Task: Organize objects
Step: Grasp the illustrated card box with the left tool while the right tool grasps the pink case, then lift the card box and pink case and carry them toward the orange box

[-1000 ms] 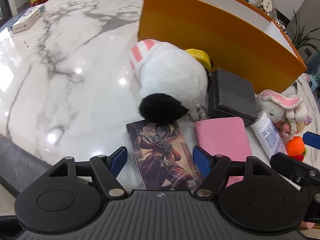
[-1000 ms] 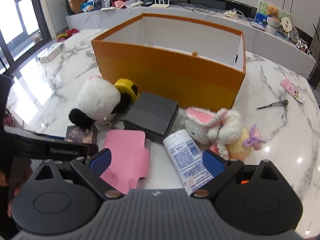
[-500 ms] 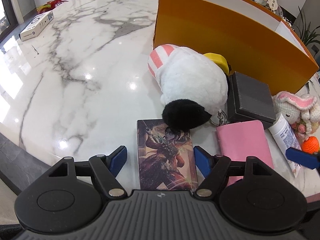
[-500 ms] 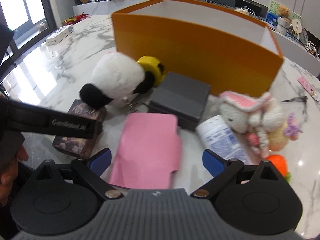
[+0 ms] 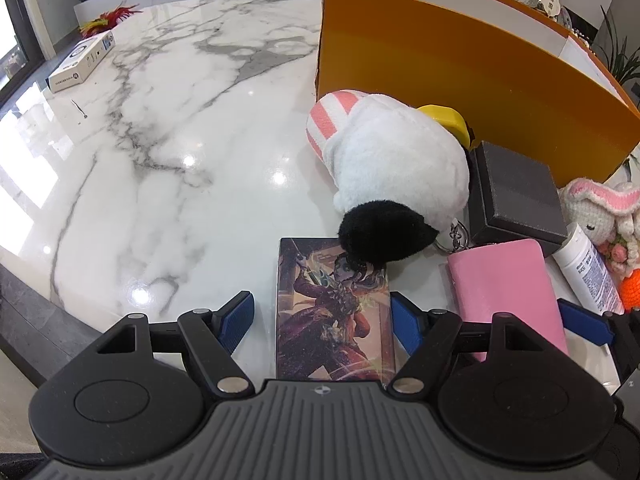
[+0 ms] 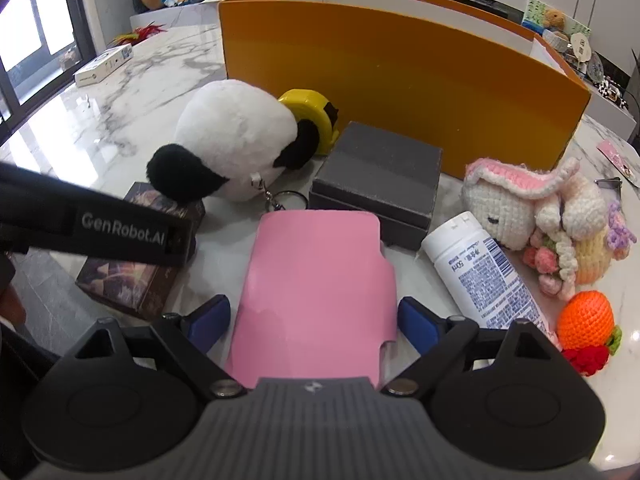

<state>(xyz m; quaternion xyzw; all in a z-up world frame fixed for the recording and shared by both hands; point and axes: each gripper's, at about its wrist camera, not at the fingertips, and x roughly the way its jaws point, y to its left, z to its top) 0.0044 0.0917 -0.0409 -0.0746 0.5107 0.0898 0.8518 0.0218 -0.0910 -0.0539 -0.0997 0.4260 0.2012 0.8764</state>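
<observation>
Near the desk's front edge, the card box point(image 5: 334, 312) is straddled by the left tongs point(image 5: 322, 318), parted, and the pink case point(image 6: 316, 296) by the right tongs point(image 6: 314, 322), just narrowing, ungripped; closing is needed next.

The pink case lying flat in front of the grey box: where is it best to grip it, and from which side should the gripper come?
Probably across its two long edges at the near end, coming down from above on the near side. The pink case lies flat with that end between the right gripper fingers, whose jaws have been closing. Its far end meets the grey box.

Left gripper point(image 5: 322, 322) fingers straddling illustrated box point(image 5: 334, 312), panda plush point(image 5: 396, 176) behind
</observation>
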